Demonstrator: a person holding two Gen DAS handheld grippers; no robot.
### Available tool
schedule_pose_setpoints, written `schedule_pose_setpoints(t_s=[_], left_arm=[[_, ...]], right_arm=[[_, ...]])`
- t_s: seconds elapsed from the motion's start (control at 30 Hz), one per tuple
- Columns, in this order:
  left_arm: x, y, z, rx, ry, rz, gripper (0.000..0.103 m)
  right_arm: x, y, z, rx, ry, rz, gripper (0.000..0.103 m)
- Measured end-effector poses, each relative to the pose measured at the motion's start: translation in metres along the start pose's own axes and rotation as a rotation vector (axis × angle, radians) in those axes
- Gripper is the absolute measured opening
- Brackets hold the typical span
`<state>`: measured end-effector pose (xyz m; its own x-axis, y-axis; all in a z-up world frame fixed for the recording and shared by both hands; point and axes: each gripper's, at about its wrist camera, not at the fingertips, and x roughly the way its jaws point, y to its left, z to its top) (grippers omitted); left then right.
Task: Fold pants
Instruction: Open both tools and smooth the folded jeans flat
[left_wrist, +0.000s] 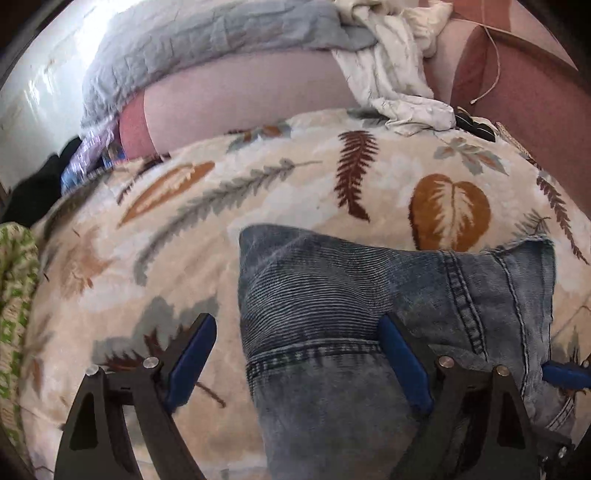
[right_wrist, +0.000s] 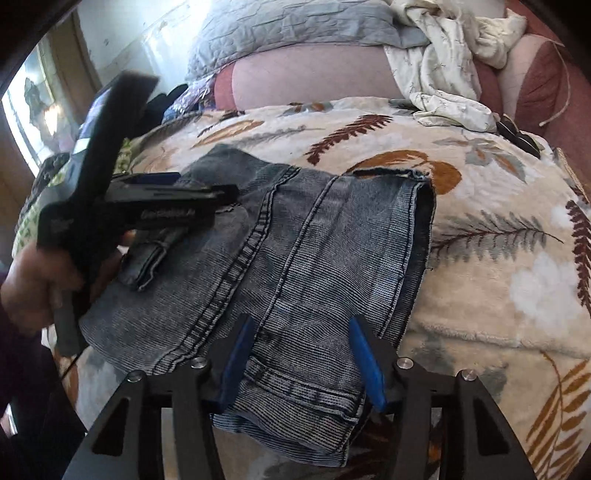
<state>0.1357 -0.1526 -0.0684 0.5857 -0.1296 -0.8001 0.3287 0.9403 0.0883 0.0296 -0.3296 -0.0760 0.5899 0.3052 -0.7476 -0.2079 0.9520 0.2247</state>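
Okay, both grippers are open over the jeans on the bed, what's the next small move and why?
Probably close the right hand-held gripper on the near hem of the jeans. Its open fingers already straddle that edge, while the left hand-held gripper is also open, one finger on the denim and one over the leaf-print blanket, holding nothing.

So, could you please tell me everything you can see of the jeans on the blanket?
The jeans are faded blue-grey stretch denim with fine ribbing and dark double-stitched seams. They lie folded into a compact stack on the leaf-print blanket, a hemmed edge nearest the right gripper, whose open blue fingers straddle it. The left gripper is also open, one finger over the denim, the other over the blanket.
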Motion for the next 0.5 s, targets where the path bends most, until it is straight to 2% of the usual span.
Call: schedule_pose_setpoints(t_s=[0.07, 0.2, 0.33, 0.5], left_arm=[[0.005, 0.000, -0.003, -0.001, -0.010, 0.002, 0.095], [0.002, -0.009, -0.010, 0.062, -0.079, 0.066, 0.098], [-0.002, -0.009, -0.007, 0.064, -0.078, 0.081, 0.098], [-0.043, -0.017, -0.016, 0.115, -0.186, 0.166, 0.097]], right_arm=[[0.004, 0.001, -0.002, -0.018, 0.002, -0.005, 0.059], [0.008, 0.001, -0.003, -0.039, 0.003, -0.005, 0.060], [0.009, 0.001, -0.002, -0.035, 0.002, -0.002, 0.061], [0.005, 0.002, 0.001, -0.014, -0.009, -0.007, 0.062]])
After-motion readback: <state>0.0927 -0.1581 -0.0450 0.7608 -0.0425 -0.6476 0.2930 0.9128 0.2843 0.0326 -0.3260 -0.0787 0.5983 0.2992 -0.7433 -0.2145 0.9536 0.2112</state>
